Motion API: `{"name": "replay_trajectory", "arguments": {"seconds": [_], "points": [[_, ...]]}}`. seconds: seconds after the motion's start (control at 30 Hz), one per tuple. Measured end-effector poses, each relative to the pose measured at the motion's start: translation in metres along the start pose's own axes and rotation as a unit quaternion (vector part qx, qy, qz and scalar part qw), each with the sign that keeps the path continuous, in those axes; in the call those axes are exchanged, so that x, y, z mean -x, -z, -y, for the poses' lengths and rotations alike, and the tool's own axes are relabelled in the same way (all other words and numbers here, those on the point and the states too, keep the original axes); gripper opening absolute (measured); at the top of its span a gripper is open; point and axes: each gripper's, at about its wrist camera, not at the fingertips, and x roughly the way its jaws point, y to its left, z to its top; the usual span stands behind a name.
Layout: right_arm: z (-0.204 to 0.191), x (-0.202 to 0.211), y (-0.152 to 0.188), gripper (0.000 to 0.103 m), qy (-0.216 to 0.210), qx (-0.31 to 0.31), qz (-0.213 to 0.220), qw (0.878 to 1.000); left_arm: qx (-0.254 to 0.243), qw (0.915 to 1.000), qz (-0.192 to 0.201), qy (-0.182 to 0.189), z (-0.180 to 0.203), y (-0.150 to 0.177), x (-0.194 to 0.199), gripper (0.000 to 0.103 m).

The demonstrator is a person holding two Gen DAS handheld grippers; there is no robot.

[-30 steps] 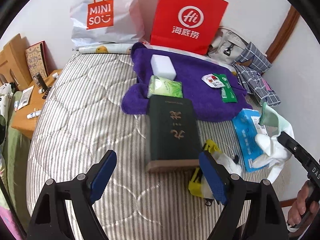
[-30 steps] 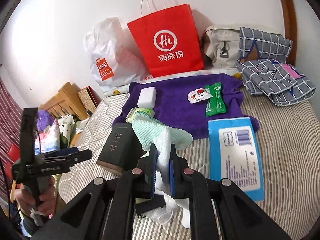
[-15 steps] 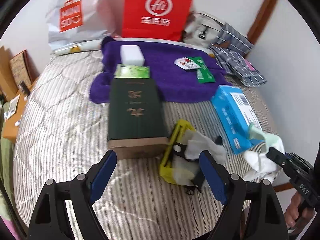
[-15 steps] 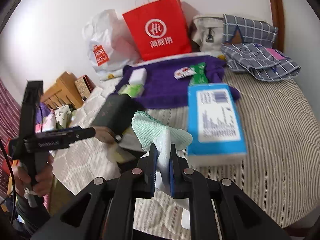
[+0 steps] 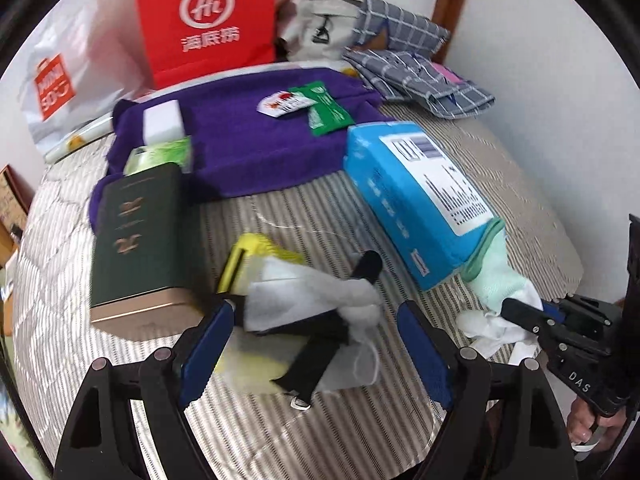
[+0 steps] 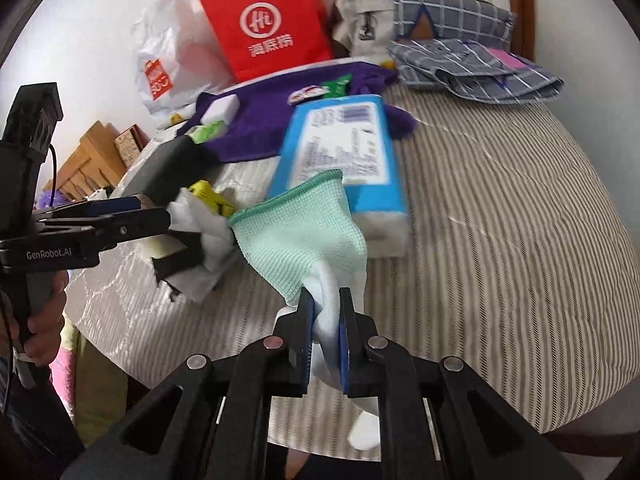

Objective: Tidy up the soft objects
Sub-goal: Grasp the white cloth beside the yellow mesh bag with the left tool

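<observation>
While its fingers clamp tight on a mint-green and white glove (image 6: 316, 236), the right gripper (image 6: 325, 332) tilts steeply down over the striped bed (image 6: 500, 208), the cuff fanning toward 11 o'clock against a blue tissue pack (image 6: 344, 148). The left gripper (image 5: 316, 344), fingers spread wide and holding nothing, angles down over a heap of white, yellow and black cloths (image 5: 308, 304) beside a dark green tin (image 5: 136, 240).
</observation>
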Motion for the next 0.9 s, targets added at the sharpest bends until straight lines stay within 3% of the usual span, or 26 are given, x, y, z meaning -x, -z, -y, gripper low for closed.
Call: {"name": "replay_trajectory", "arguments": {"seconds": [0.3,0.37,0.43,0.47,0.63,0.9], "points": [[0.021,-0.011,0.016,0.011,-0.004,-0.014,-0.016,1.000,-0.029,0.9990,-0.027,-0.019,0.025,-0.001,-0.040,0.083],[0.022,-0.013,0.019,0.011,-0.006,-0.015,-0.020,1.000,-0.029,0.9988,-0.027,-0.030,0.026,0.000,-0.046,0.078],[0.022,-0.014,0.023,0.011,-0.011,-0.013,-0.023,1.000,-0.025,0.9986,-0.032,-0.034,0.024,-0.001,-0.050,0.063],[0.021,-0.014,0.024,0.011,-0.014,-0.011,-0.025,1.000,-0.025,0.9986,-0.031,-0.035,0.024,-0.001,-0.050,0.061],[0.018,-0.015,0.026,0.012,-0.018,-0.011,-0.025,0.999,-0.011,0.9996,-0.020,-0.015,0.016,-0.002,-0.044,0.036],[0.012,-0.009,0.026,0.012,-0.022,-0.015,-0.016,1.000,0.003,1.0000,0.006,-0.004,0.004,0.003,-0.014,0.031]]}}
